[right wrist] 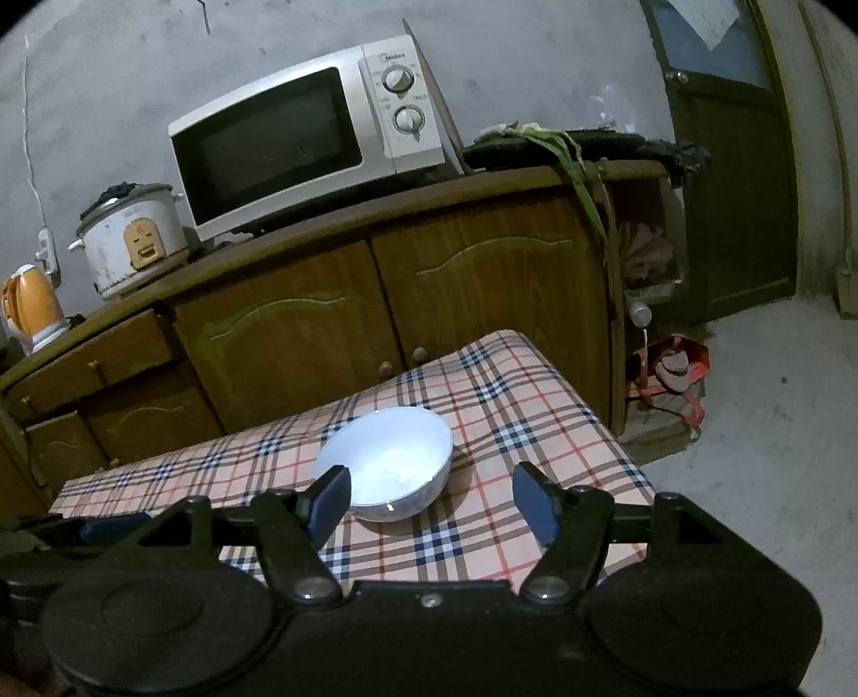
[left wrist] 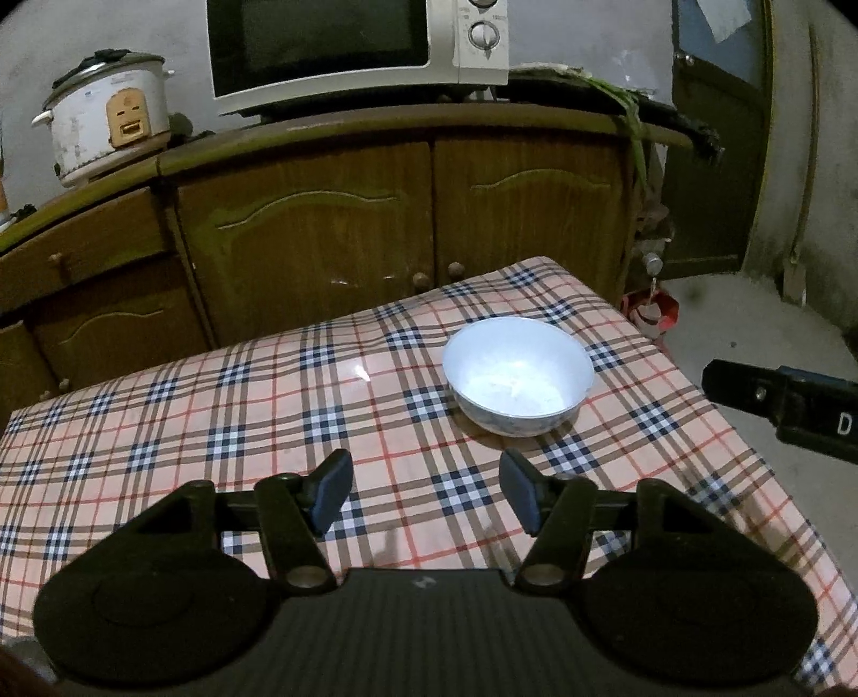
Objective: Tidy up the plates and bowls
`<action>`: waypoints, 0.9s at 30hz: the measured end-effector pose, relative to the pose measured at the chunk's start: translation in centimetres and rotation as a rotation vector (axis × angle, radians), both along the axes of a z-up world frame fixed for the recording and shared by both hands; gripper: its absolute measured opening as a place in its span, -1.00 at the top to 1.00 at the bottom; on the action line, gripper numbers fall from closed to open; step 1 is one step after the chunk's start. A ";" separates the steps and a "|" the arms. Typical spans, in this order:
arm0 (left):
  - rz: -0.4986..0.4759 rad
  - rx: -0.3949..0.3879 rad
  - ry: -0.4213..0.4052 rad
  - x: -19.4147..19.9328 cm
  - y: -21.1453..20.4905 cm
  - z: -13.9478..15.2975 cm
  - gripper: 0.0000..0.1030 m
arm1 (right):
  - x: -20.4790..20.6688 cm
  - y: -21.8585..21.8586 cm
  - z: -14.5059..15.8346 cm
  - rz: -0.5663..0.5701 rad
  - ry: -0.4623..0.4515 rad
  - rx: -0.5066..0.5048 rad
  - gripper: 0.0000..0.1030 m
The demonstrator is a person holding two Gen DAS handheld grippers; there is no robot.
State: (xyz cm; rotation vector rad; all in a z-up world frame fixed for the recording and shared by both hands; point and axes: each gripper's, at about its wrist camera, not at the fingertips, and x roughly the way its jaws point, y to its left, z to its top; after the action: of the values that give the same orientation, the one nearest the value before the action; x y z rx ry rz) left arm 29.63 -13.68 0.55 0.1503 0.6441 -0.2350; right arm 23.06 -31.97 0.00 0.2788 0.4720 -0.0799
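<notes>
A white bowl stands upright on a table with a plaid cloth, toward its far right part. My left gripper is open and empty, held above the cloth a little short of the bowl. The bowl also shows in the right wrist view, just beyond my right gripper, which is open and empty with its left finger close in front of the bowl's near rim. The right gripper's body shows at the right edge of the left wrist view. No plates are in view.
A brown wooden cabinet stands behind the table, with a microwave and a rice cooker on top. An orange kettle stands at its left end. A dark door and bare floor lie to the right.
</notes>
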 end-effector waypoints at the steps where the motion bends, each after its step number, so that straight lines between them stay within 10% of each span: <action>1: 0.000 0.003 0.002 0.2 -0.1 -0.2 -0.20 | 0.2 -0.1 -0.2 -0.003 0.004 0.003 -0.55; 27: 0.015 0.028 0.050 8.7 -2.1 -3.5 -0.34 | 10.0 -1.6 -3.5 0.045 0.105 -0.016 -0.55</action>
State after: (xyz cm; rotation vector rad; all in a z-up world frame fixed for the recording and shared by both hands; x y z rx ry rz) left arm 38.30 -15.78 -2.98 0.1674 0.6983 -0.2161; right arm 33.08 -33.59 -3.52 0.2487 0.5810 -0.0545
